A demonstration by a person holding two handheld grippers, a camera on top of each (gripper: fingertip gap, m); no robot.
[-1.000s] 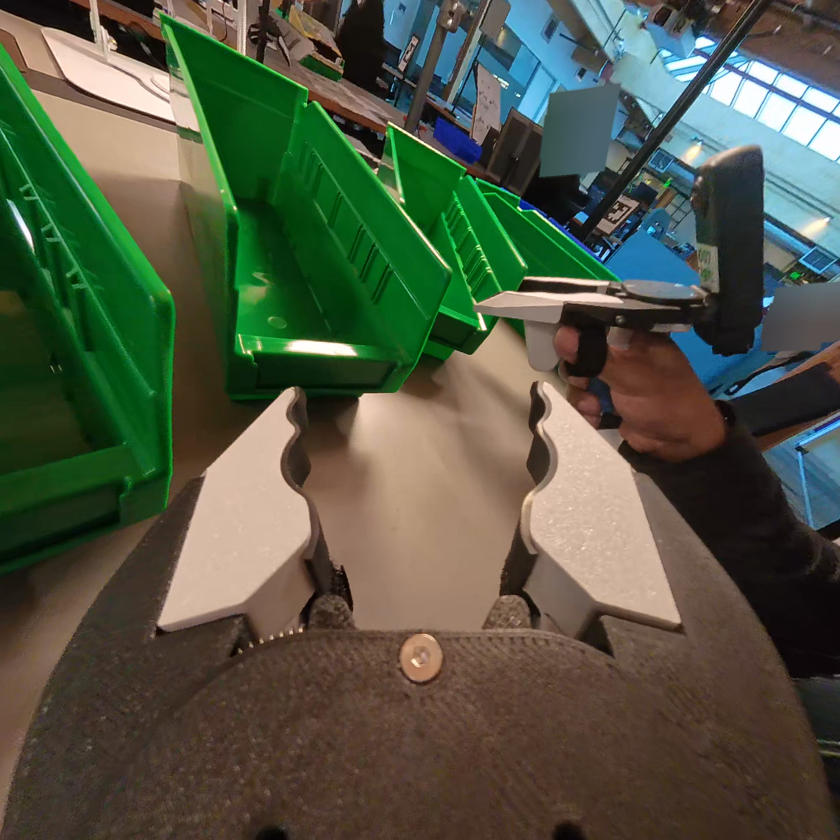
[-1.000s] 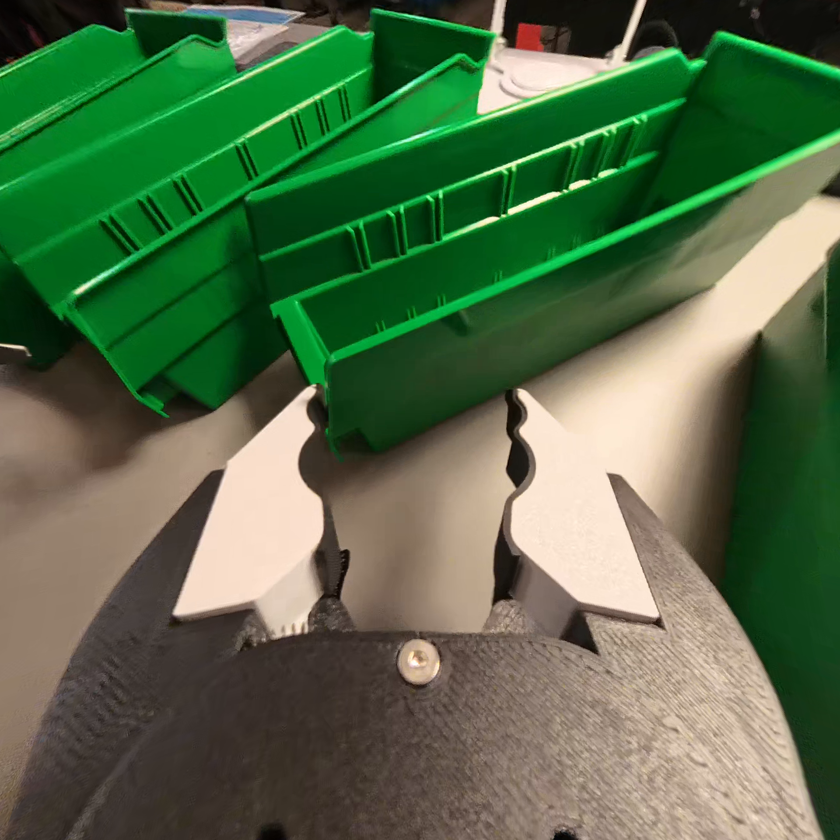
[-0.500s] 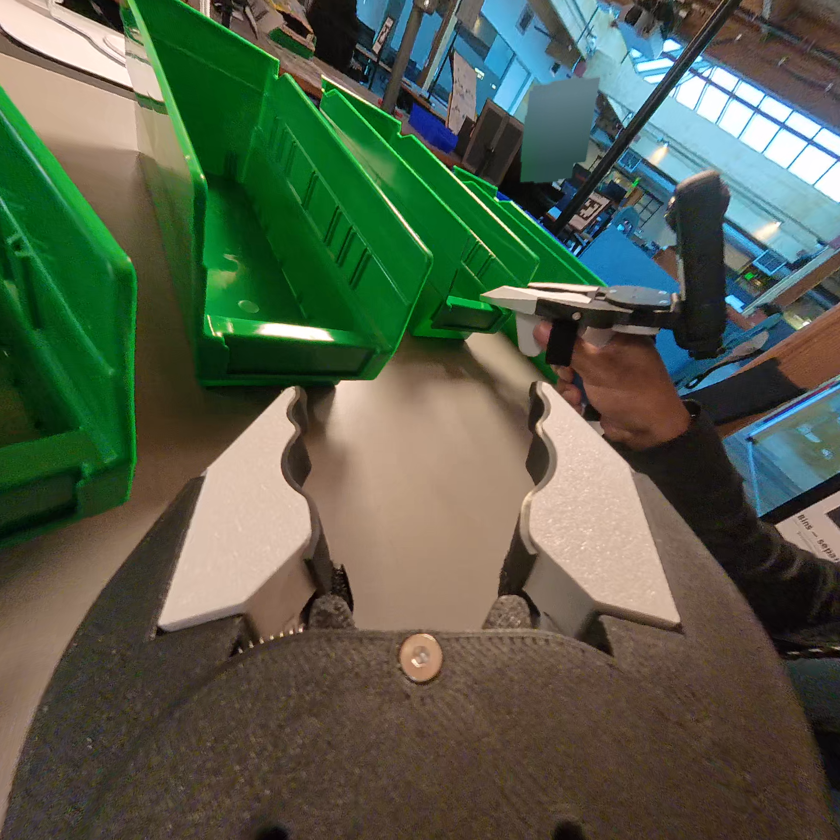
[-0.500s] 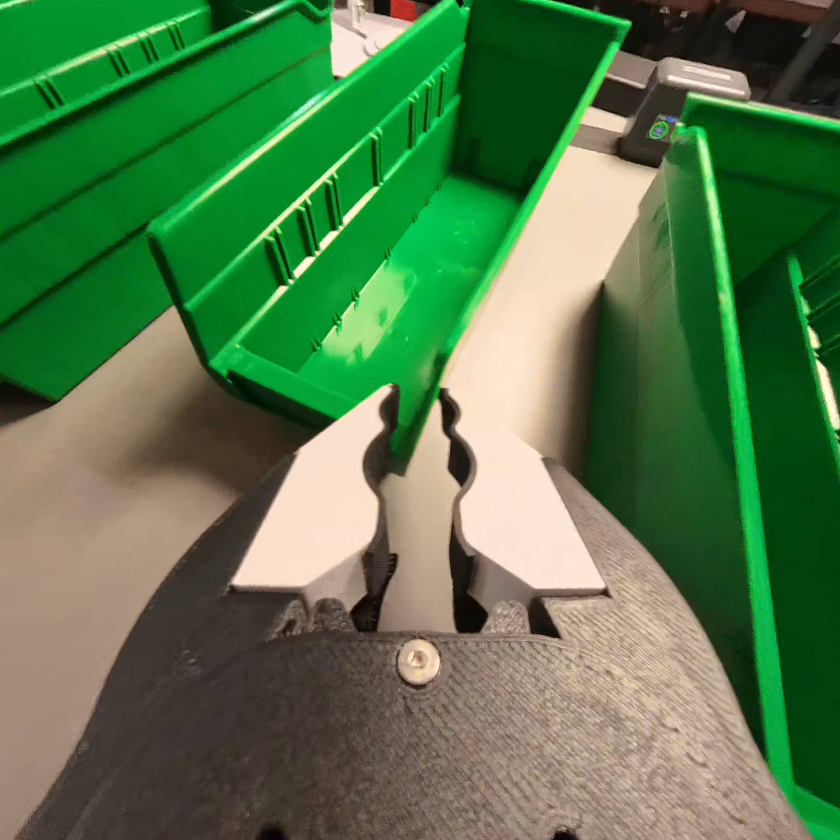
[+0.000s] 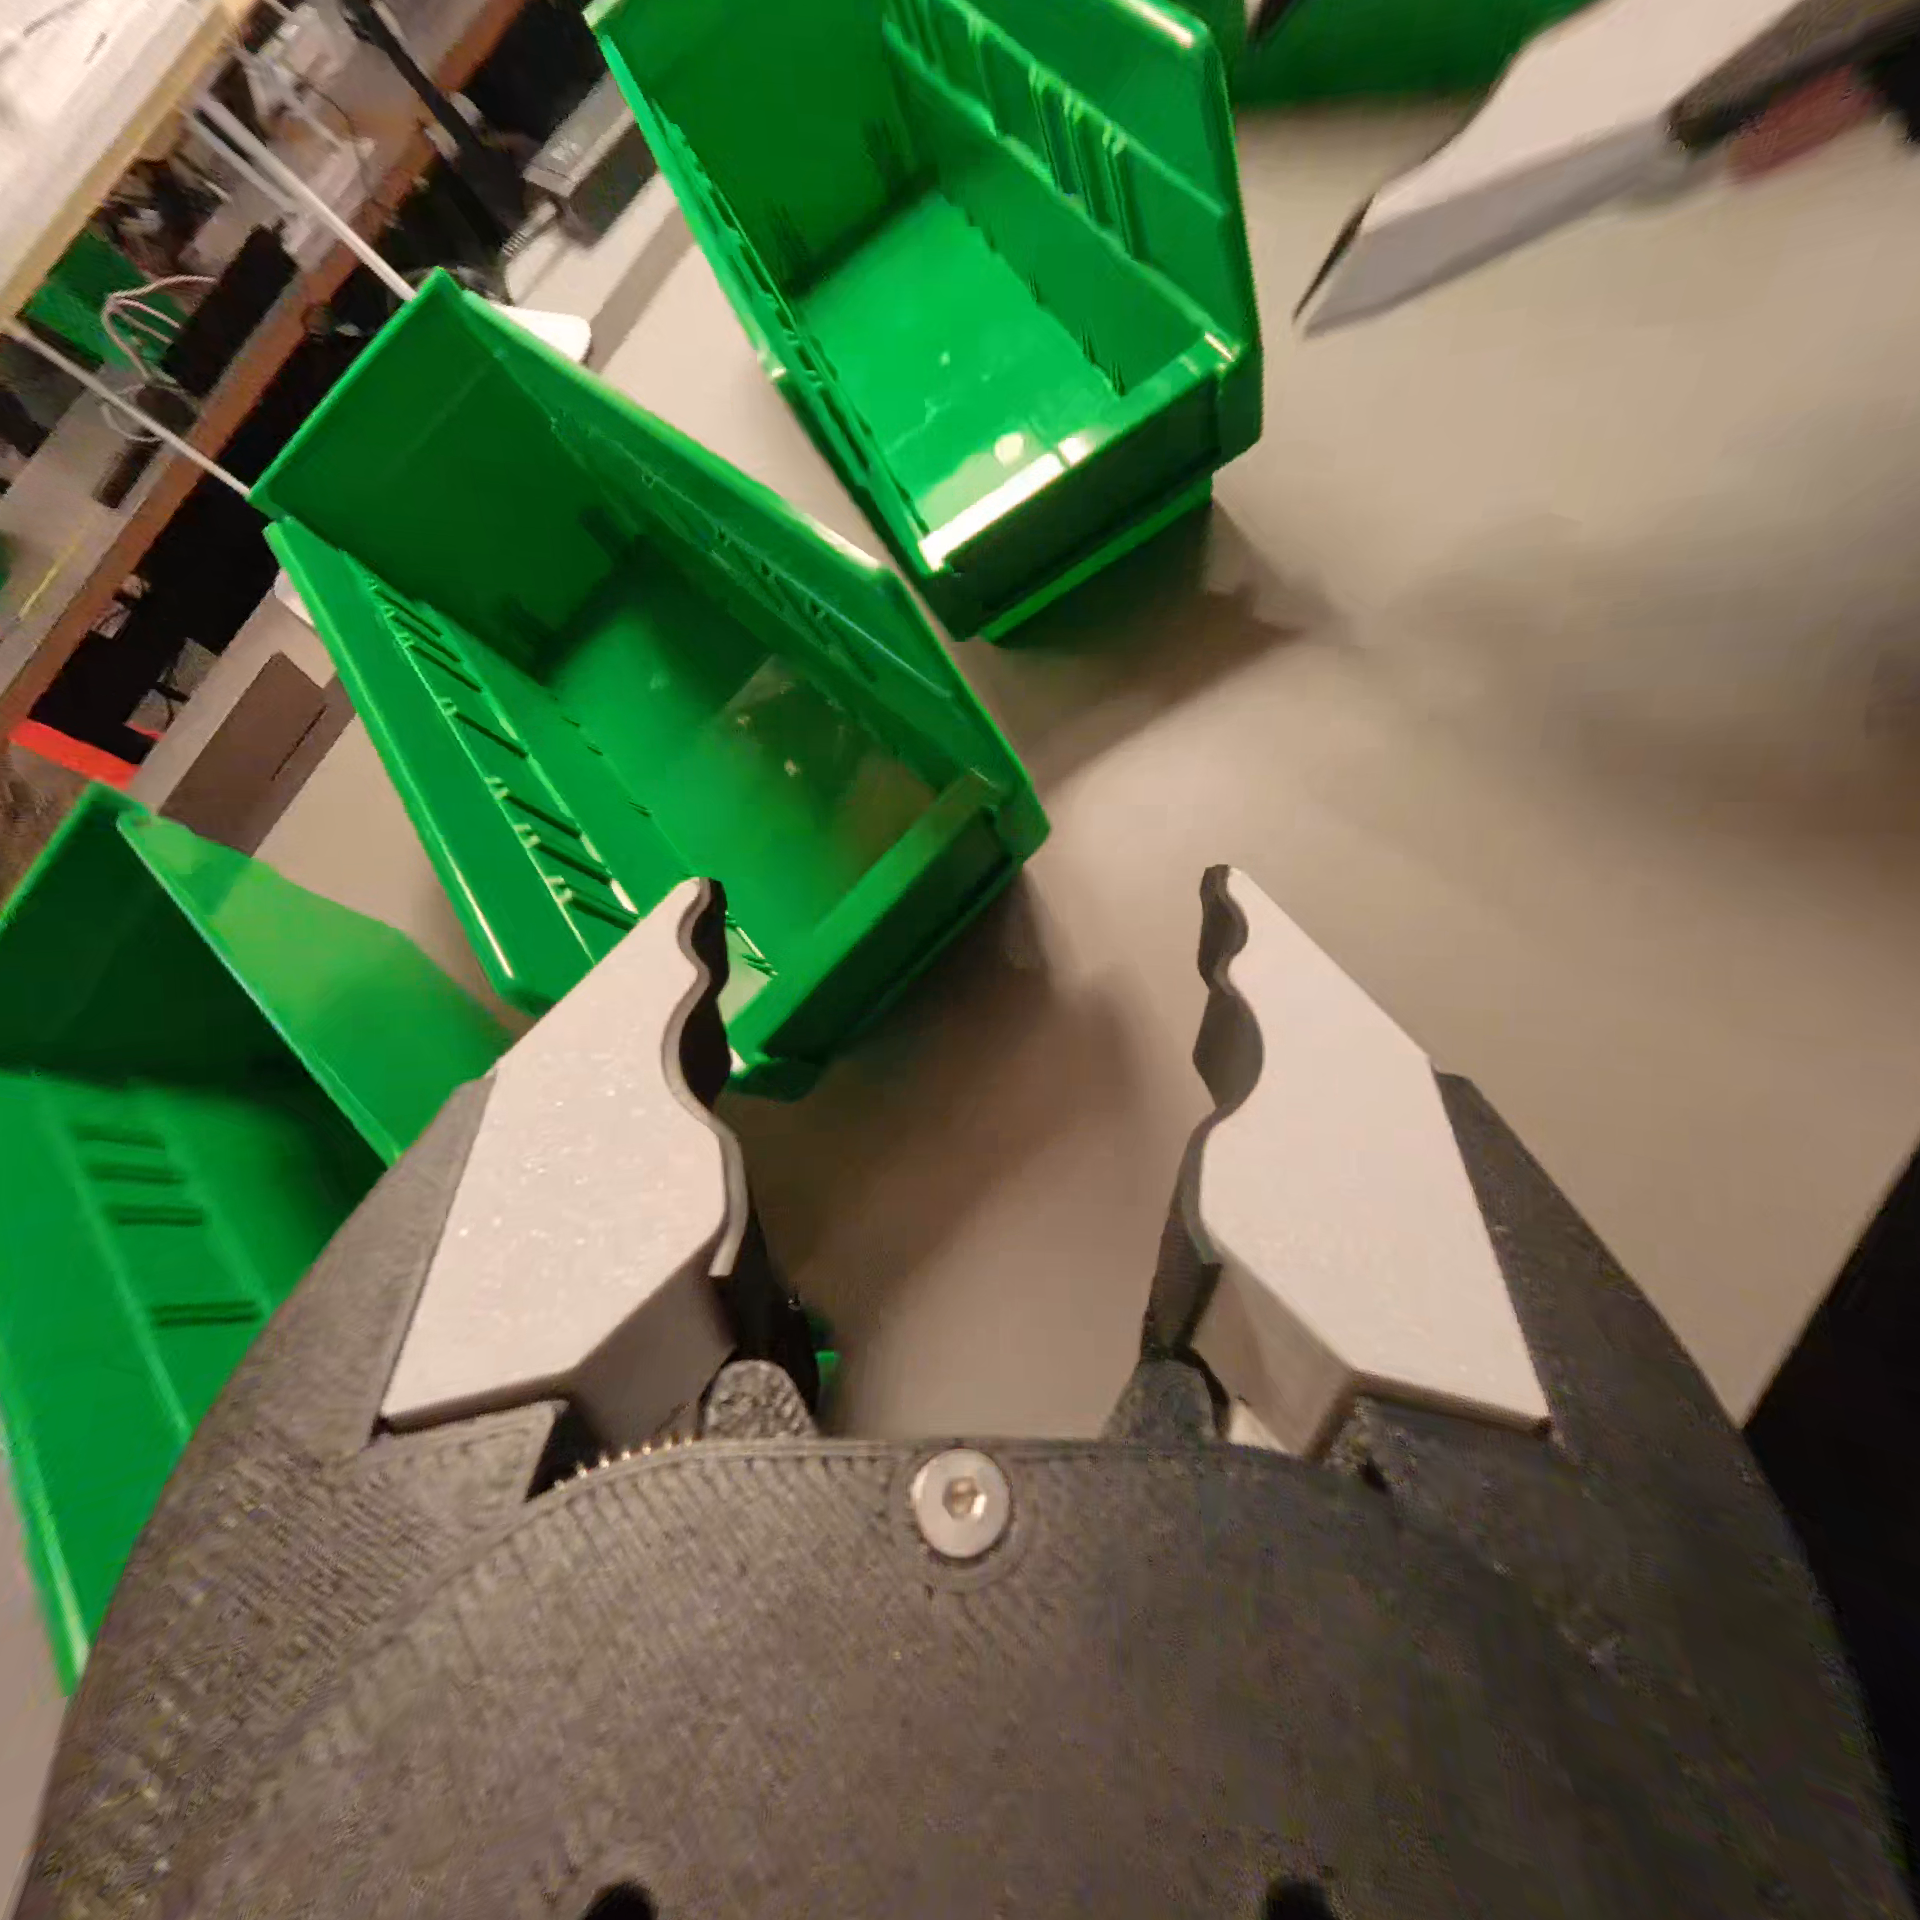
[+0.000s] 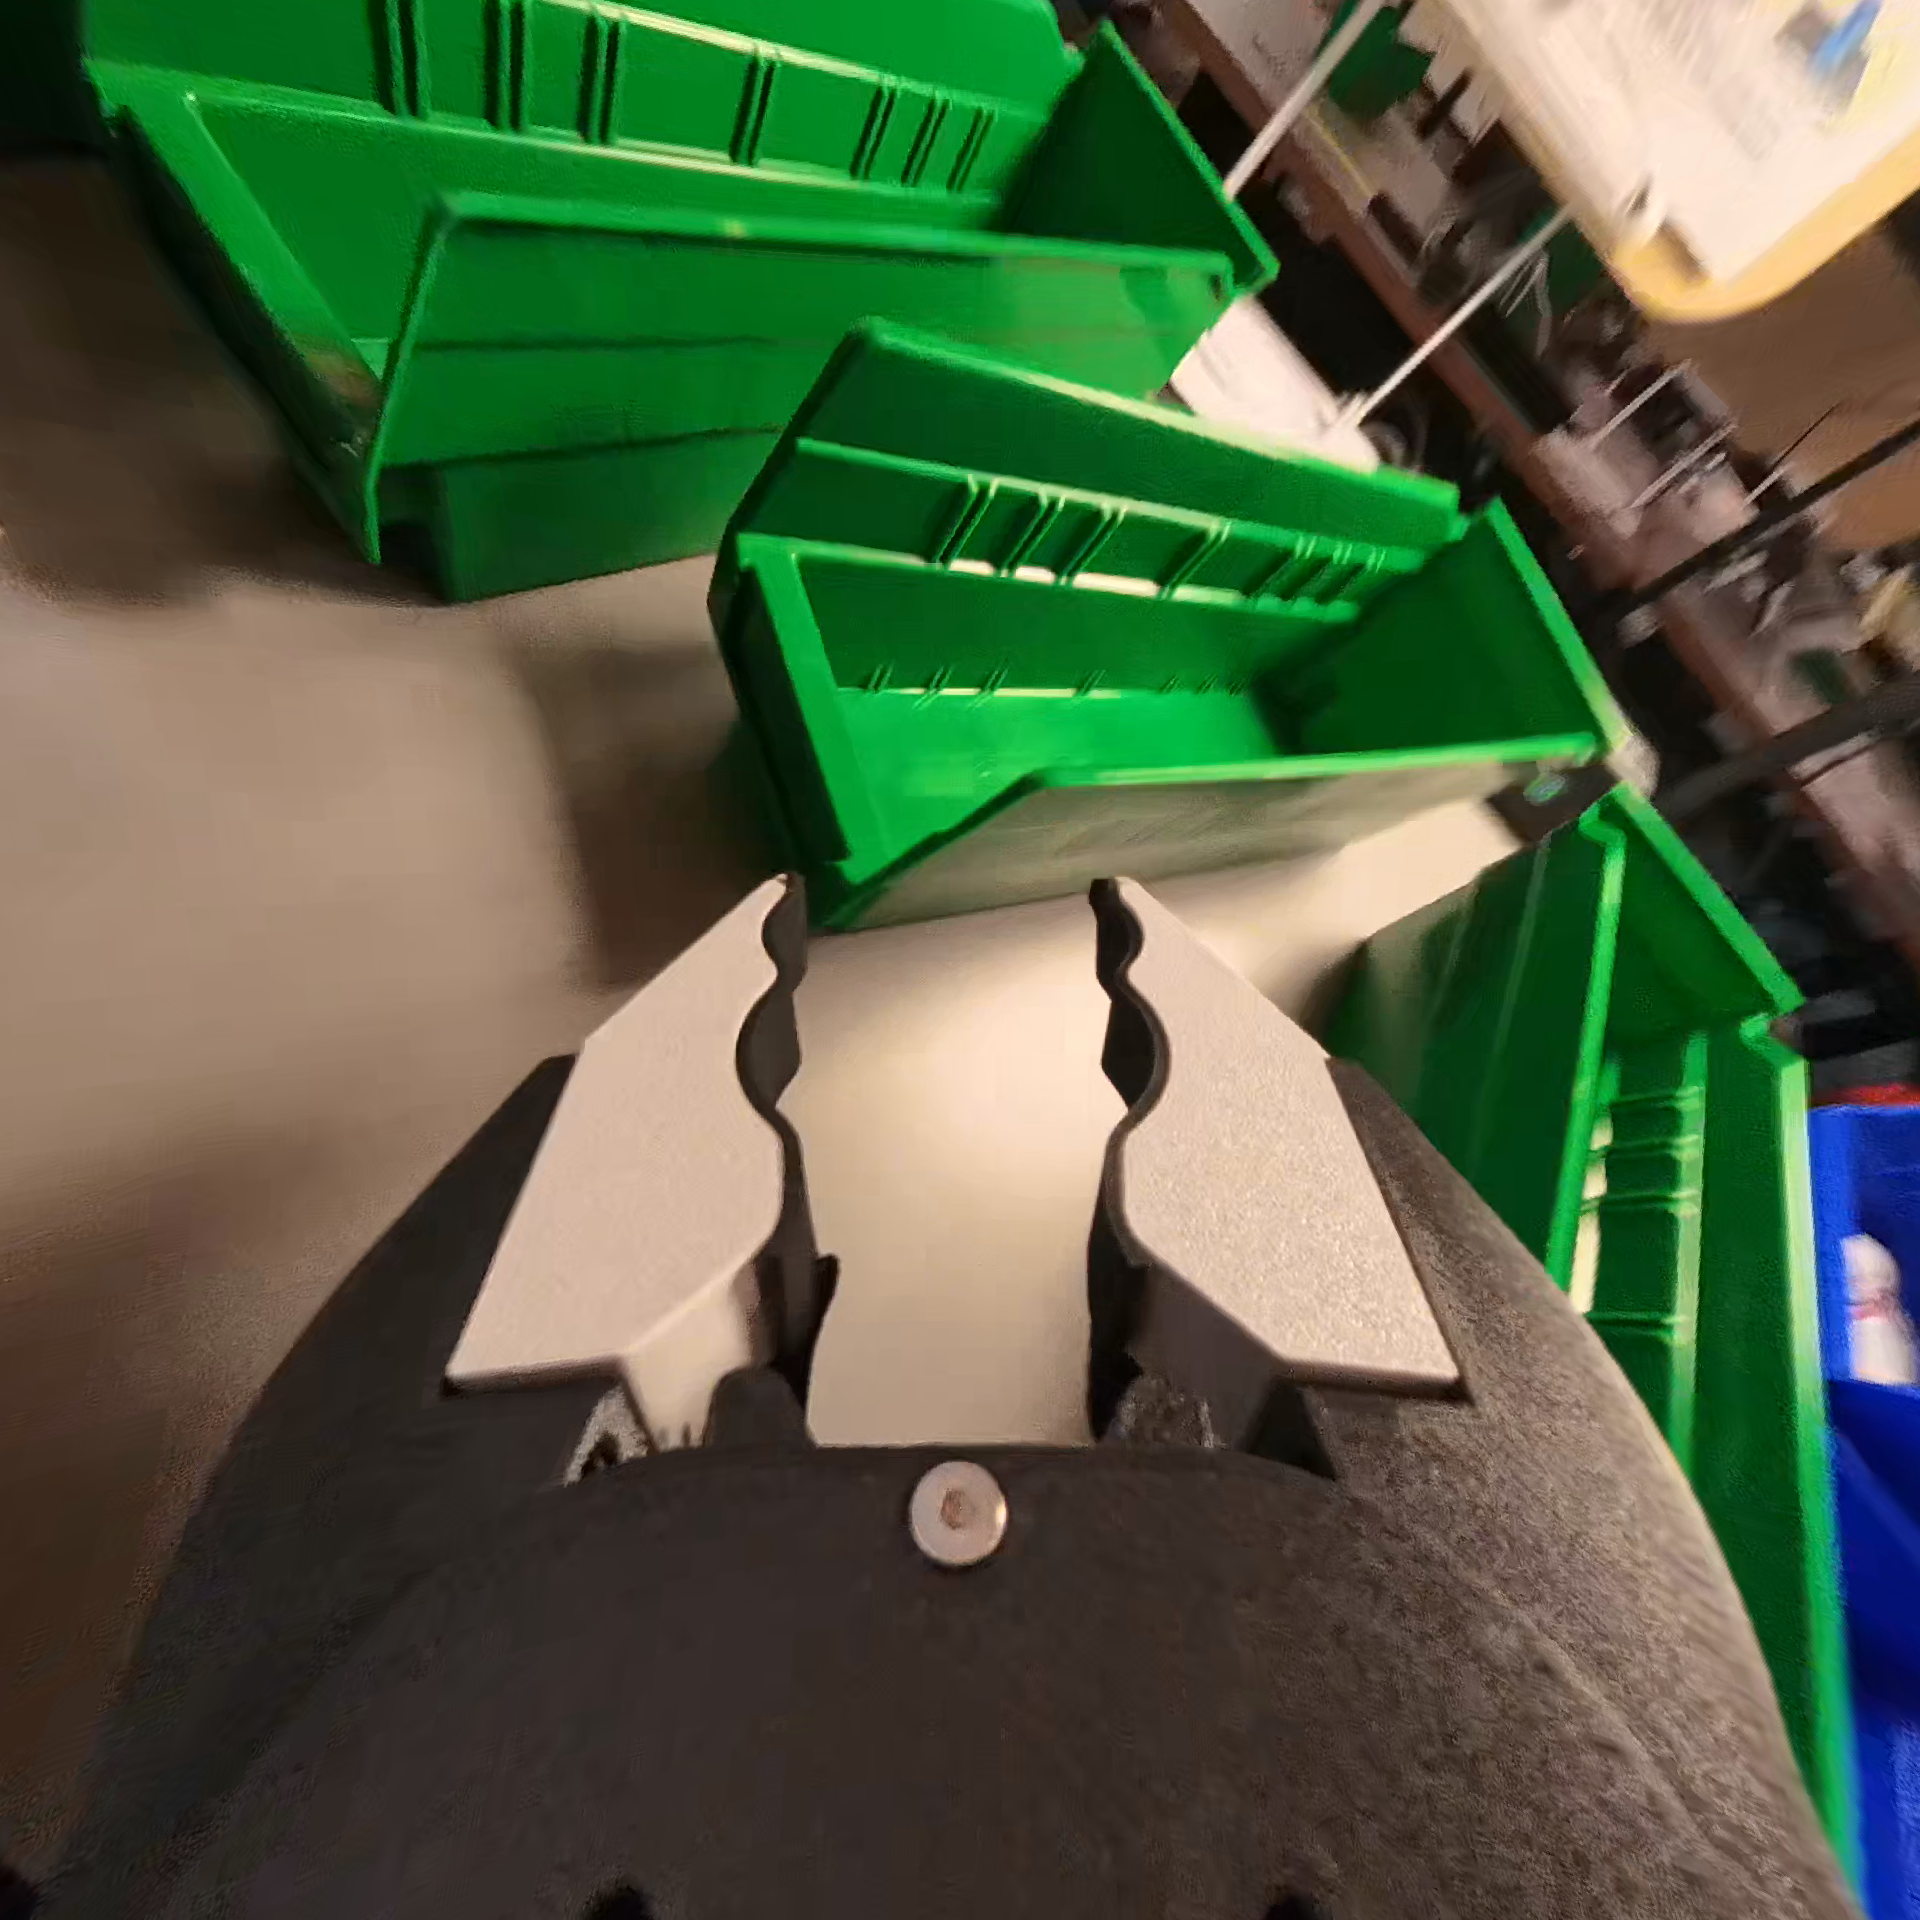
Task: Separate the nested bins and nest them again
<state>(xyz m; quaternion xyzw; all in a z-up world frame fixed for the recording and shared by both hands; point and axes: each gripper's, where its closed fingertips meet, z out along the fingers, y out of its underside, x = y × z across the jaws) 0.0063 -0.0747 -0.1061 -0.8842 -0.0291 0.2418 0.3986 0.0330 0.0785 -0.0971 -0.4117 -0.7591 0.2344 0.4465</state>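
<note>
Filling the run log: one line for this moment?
left gripper: open, empty | right gripper: open, empty | green bins: on table

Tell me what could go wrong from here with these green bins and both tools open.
1. The left tool hangs open with one finger over the near bin's front corner; closing now might clip only that corner, or push the bin away.
2. Bins are crowded: the right tool sits between the middle bin and another bin, so a swing could knock either.
3. Both views are blurred, suggesting fast motion and poor aim.
</note>
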